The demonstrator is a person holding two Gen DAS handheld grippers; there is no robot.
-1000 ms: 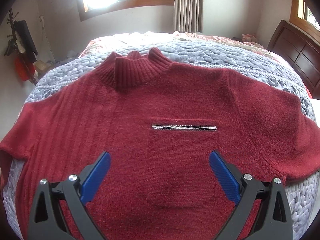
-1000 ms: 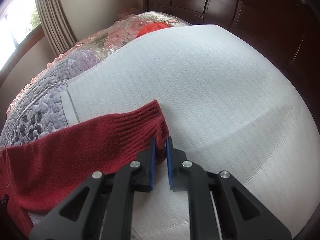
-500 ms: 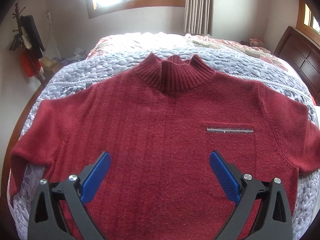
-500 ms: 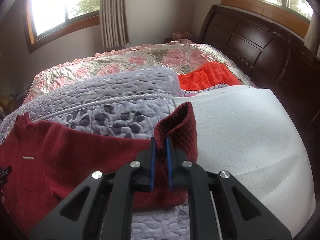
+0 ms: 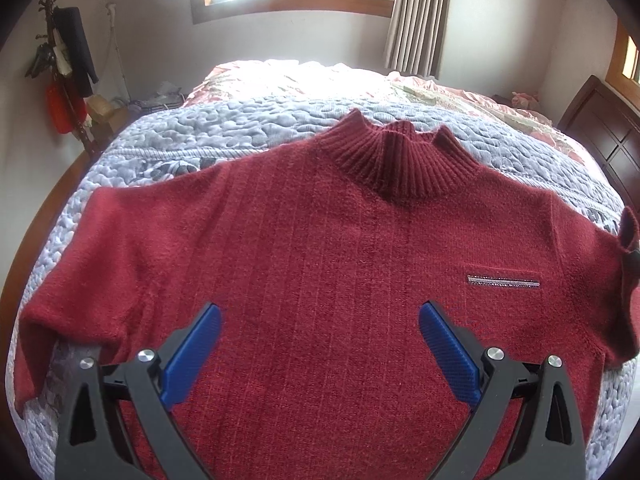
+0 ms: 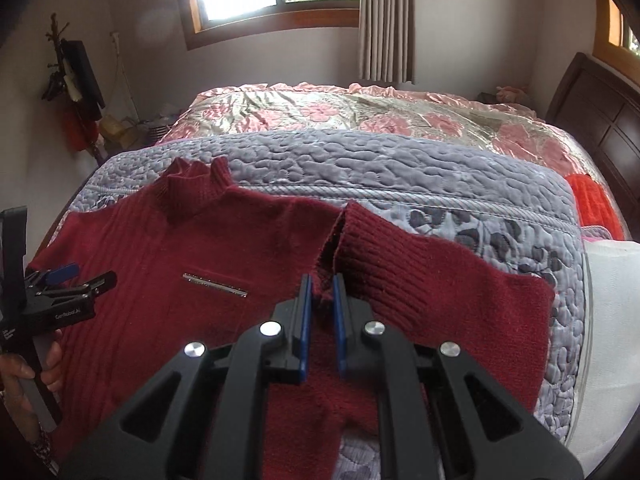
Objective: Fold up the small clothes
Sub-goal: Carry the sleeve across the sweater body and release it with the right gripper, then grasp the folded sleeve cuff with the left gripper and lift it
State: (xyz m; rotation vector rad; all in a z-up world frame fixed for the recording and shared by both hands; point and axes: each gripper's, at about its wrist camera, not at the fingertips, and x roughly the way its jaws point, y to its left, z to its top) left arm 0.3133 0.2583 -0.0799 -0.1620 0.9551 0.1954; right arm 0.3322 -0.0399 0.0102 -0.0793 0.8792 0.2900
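Sweater lies flat, front up, on the grey quilt; its right sleeve has swung in off the white cover, first fold underway. Right gripper pinches the cuff; left gripper hovers, jaws spread wide.

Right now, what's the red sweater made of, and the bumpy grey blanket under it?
The red sweater looks like soft, fuzzy knitted wool or acrylic: ribbed collar and cuff, and a matte nap. The grey blanket looks like quilted satin-type fabric, since its puffy stitched bumps catch a slight sheen. The right tongs pinch the ribbed cuff; the left tongs hover open.
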